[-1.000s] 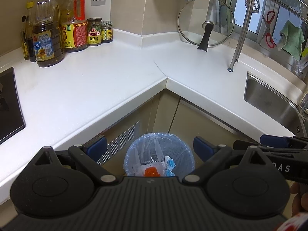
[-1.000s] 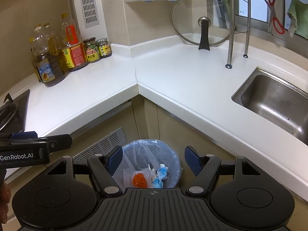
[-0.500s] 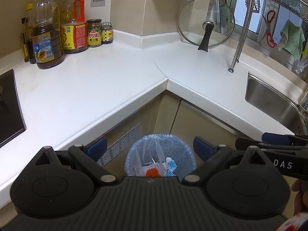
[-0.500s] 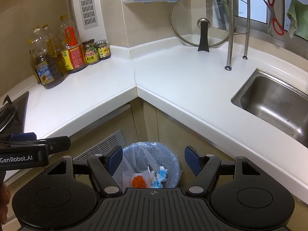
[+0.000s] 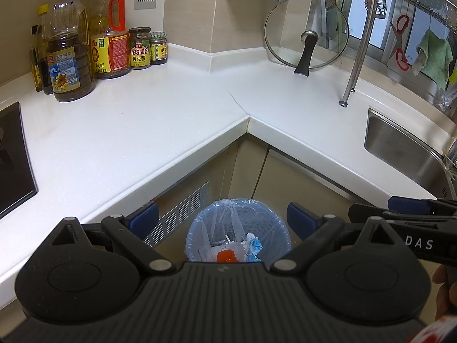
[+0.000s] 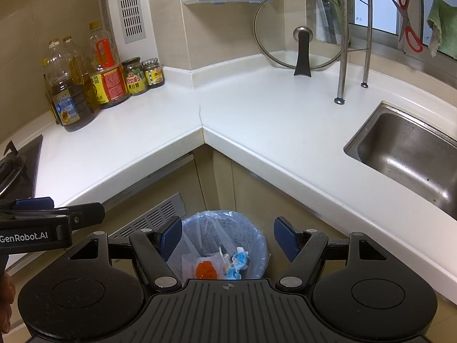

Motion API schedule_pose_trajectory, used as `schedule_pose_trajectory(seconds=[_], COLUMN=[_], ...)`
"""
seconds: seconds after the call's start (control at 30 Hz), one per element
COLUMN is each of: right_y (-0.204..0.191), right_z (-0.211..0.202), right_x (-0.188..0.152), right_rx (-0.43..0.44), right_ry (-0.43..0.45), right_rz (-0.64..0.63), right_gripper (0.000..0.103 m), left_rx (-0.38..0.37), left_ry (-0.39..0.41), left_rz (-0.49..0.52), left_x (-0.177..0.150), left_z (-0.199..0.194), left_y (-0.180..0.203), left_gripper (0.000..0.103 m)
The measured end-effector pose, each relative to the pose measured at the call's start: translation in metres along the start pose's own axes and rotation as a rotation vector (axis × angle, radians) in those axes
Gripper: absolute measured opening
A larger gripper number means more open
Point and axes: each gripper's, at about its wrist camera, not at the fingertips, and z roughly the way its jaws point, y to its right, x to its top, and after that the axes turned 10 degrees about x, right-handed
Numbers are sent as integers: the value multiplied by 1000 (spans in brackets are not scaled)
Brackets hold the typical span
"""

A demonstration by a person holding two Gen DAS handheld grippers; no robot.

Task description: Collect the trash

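While both tools hang above the cabinet corner, entries run nearest first:

1. Left gripper (image 5: 222, 218): blue pads spread wide, nothing between them. Right gripper (image 6: 228, 235): likewise released and carrying nothing. Each shows at the edge of the other's view, side by side at similar height.

2. Trash bin (image 5: 238, 228), round, lined with a pale blue bag: stands on the floor in the inner corner of the cabinets, directly below and slightly ahead of both grippers, framed between each pair of pads. Neither gripper is clearly the nearer. Inside lie an orange scrap (image 6: 205, 269), a blue-and-white wrapper (image 6: 238, 263) and white plastic film.

3. White countertop (image 5: 142, 131): L-shaped, wrapping the bin's corner; no loose litter is visible on it, so collection looks close to finished, by judgement only.

4. Hob (image 5: 11, 157), far left; steel sink (image 6: 411, 154), right.

5. Oil bottles (image 5: 68, 57) and sauce jars (image 5: 140, 48) against the left wall; glass pot lid (image 5: 307, 45) leaning upright in the far corner; dish rack leg (image 5: 357, 57); red scissors (image 6: 410, 20) and green cloth (image 5: 434, 57) hanging at the window

Next-move note: any further piece would have to be found away from the bin
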Motion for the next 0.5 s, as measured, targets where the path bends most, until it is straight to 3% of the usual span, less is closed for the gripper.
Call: schedule_pose_trajectory(seconds=[0.5], right_y=[1], right_z=[2], right_x=[0], right_rx=[1], right_ry=[-3], right_rz=[-1], right_gripper=[71], left_rx=[2], left_ry=[-4], left_rz=[2], left_x=[-1], left_z=[3], left_y=[-1], left_gripper=[96])
